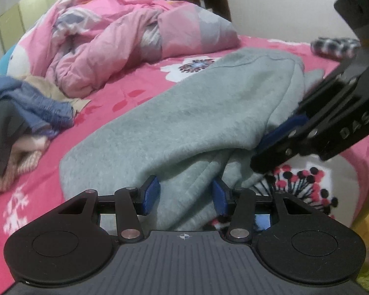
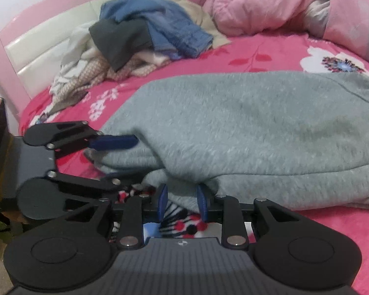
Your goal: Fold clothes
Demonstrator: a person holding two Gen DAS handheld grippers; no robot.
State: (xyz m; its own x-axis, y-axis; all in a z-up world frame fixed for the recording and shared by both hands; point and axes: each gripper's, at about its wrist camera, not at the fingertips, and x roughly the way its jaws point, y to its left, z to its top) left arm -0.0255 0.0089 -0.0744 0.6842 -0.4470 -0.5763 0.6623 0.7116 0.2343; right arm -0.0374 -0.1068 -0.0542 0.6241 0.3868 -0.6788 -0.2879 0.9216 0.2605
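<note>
The grey fleece garment (image 2: 246, 127) runs off the right wrist view at three o'clock, so its far end cannot be seen. In the left wrist view the right gripper (image 1: 280, 140) is blurred, its blue fingertips sunk in fleece, and the clothes pile (image 1: 17, 113) is cut off at nine o'clock.

Grey fleece garment (image 1: 189, 113) on bed, part-folded
</note>
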